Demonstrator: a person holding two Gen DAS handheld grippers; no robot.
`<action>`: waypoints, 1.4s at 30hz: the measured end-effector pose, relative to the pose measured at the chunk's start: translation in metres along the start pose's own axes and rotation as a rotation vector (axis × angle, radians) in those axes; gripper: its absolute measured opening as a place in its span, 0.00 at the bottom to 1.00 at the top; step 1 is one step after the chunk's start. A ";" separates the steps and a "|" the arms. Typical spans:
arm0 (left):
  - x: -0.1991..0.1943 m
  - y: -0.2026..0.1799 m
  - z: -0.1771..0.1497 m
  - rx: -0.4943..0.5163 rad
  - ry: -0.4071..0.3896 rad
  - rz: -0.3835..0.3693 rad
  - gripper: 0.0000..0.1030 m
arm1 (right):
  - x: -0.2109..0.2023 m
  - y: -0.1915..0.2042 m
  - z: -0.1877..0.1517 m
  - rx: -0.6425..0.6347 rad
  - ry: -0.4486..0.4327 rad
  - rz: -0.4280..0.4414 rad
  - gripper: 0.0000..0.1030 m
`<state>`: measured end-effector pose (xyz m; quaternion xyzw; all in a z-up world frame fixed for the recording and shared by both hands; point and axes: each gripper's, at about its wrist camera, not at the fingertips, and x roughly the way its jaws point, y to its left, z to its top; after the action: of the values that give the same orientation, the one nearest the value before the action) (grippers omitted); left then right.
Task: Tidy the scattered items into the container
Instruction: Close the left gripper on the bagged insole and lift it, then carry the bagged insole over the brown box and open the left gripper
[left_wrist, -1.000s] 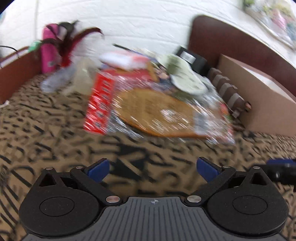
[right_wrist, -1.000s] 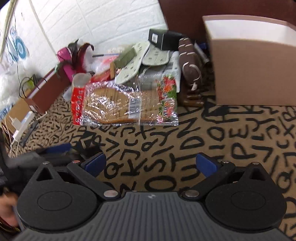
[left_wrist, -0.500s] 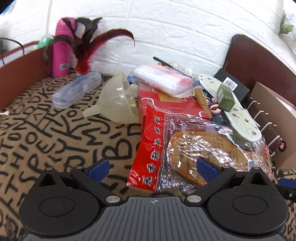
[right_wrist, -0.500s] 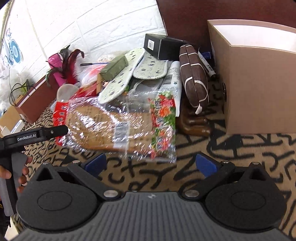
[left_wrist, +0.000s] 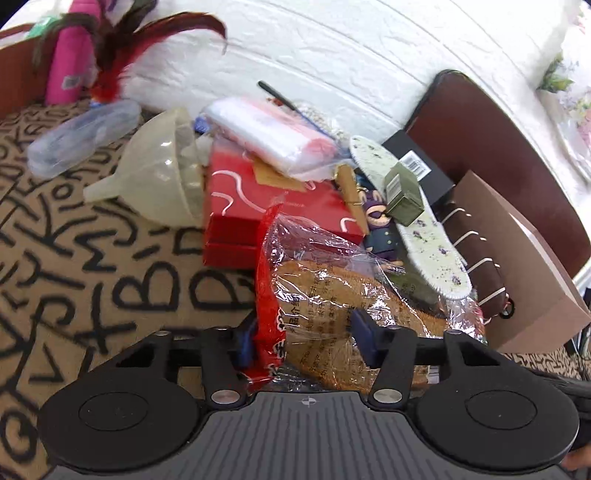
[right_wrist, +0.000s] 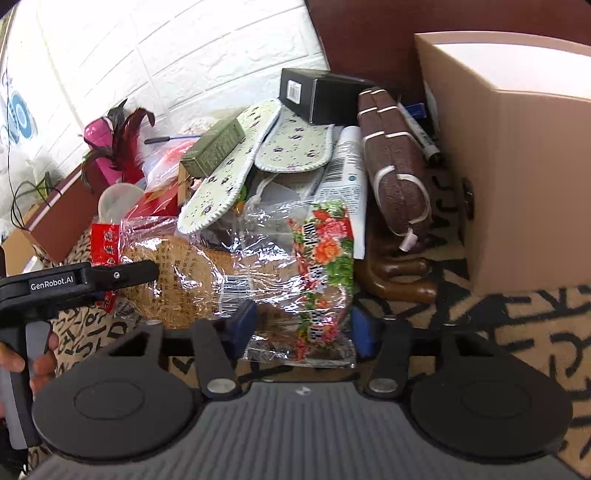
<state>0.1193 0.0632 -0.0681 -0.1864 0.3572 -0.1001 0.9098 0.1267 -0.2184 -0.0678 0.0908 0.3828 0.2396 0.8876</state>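
Left wrist view: task looks barely begun. Everything sits in a heap on the letter-print cloth w/ the cardboard box off to the right, nothing visibly in it (inside is hidden from here). The left gripper has its blue fingers partly open, straddling the red end of the insole packet; can't tell if the pads actually pinch the wrap yet. Packet is crinkly clear plastic over a flat tan woven insole, red printed strip on one side. Behind it: a glossy red box, a soft translucent funnel on its side, a clear pouch, a floral fabric insole w/ a small green carton on top, and a little purple figurine.

Right wrist view: the right gripper also stands partly open, around the packet's other end, the one w/ the flower print; contact unclear again. The left gripper's black body shows at far left. Cardboard box is just right of the heap, matte corrugated, tall plain walls, top open. Against it lean a brown textured pouch w/ white piping and a marker; a black carton sits on top at the back.

So approx. everything still left to move; packet seems first, a floppy, slippery two-hand lift.
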 end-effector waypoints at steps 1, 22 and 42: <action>-0.002 -0.002 -0.002 0.000 0.006 -0.004 0.40 | -0.005 -0.003 -0.001 0.011 -0.002 0.004 0.46; -0.025 -0.066 -0.069 0.123 0.177 -0.142 0.73 | -0.105 -0.052 -0.073 0.163 0.017 -0.016 0.44; -0.046 -0.115 -0.059 0.149 0.076 -0.172 0.30 | -0.156 -0.070 -0.063 0.180 -0.095 -0.021 0.29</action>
<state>0.0400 -0.0424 -0.0327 -0.1444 0.3658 -0.2110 0.8949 0.0139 -0.3580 -0.0361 0.1776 0.3609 0.1904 0.8955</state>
